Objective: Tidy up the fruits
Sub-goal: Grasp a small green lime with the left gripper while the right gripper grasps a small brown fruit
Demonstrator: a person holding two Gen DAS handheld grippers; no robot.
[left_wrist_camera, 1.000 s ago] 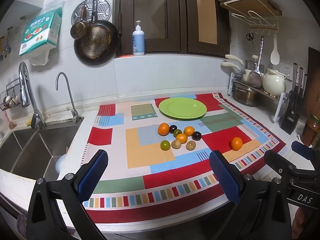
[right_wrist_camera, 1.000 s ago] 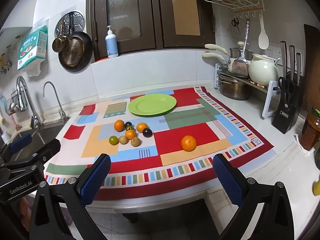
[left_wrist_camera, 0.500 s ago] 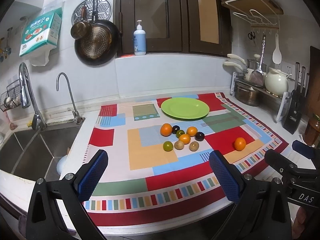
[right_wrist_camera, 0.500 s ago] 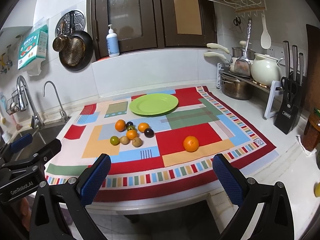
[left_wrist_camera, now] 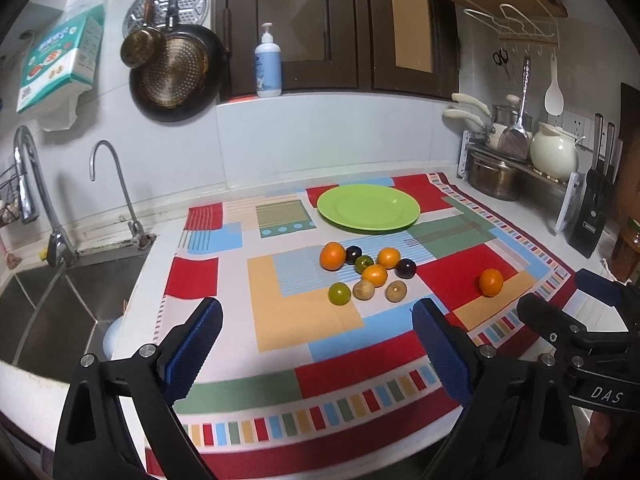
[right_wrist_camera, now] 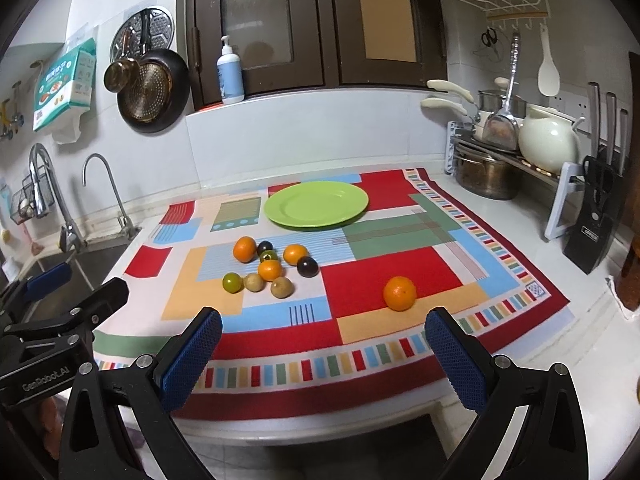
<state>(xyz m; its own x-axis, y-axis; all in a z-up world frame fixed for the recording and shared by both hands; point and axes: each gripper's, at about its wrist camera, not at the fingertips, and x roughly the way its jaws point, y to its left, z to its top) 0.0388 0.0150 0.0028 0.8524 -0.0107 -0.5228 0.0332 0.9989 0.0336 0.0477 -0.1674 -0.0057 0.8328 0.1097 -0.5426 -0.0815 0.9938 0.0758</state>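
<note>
A cluster of small fruits (left_wrist_camera: pixel 366 272) (right_wrist_camera: pixel 270 268) lies mid-cloth: oranges, green ones, brown ones and dark plums. One orange (left_wrist_camera: pixel 491 282) (right_wrist_camera: pixel 399 293) sits apart to the right. Behind them rests an empty green plate (left_wrist_camera: pixel 368 207) (right_wrist_camera: pixel 316 203). My left gripper (left_wrist_camera: pixel 316 320) hovers over the cloth's front part, jaws closing slightly, nothing between them. My right gripper (right_wrist_camera: pixel 323 326) stands open near the front edge, the lone orange just beyond its right finger (right_wrist_camera: pixel 456 360).
A patterned cloth (left_wrist_camera: pixel 280 320) covers the counter. A sink (left_wrist_camera: pixel 60 300) with two taps lies left. At the right stand a pot rack (left_wrist_camera: pixel 504 172), a cream teapot (right_wrist_camera: pixel 550 142) and a knife block (right_wrist_camera: pixel 596 216). Pans hang on the wall (left_wrist_camera: pixel 176 68).
Both grippers moved forward toward the counter, so fruits and plate look larger and nearer. The left jaws narrowed a little. No fruit has moved.
</note>
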